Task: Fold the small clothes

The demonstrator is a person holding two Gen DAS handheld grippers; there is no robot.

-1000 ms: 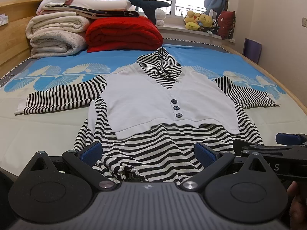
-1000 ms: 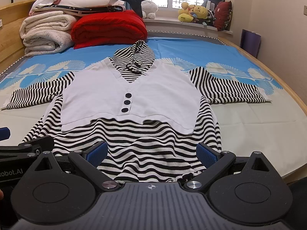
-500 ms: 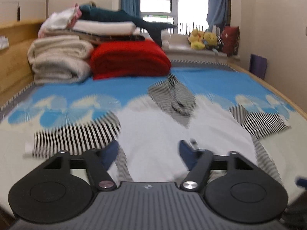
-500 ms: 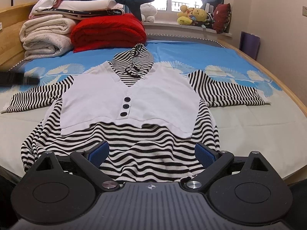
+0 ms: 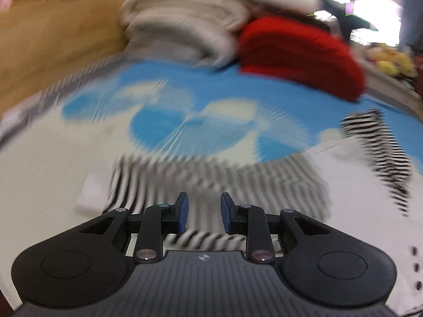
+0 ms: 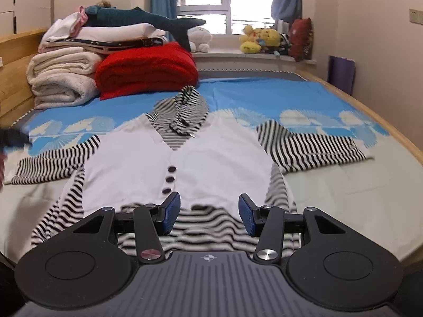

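Observation:
A small black-and-white striped top with a white vest front point(image 6: 211, 163) lies flat on the bed, hood away from me, both sleeves spread out. My right gripper point(image 6: 209, 212) is open, over the striped hem. My left gripper point(image 5: 204, 215) is open with a narrow gap, low over the left striped sleeve point(image 5: 211, 177); that view is blurred by motion. The left sleeve also shows in the right wrist view point(image 6: 53, 163), with the right sleeve point(image 6: 312, 148) opposite. Nothing is held.
Folded cream blankets point(image 6: 60, 79), a red blanket point(image 6: 148, 68) and a plush shark point(image 6: 137, 21) are stacked at the bed's head. A wooden headboard point(image 5: 53, 39) runs along the left. Soft toys point(image 6: 261, 39) sit on the windowsill. The bed's wooden rail point(image 6: 383, 126) is at the right.
My left gripper has swung left and forward from the hem to the left sleeve, and its jaws have narrowed. My right gripper has moved forward over the hem and narrowed somewhat.

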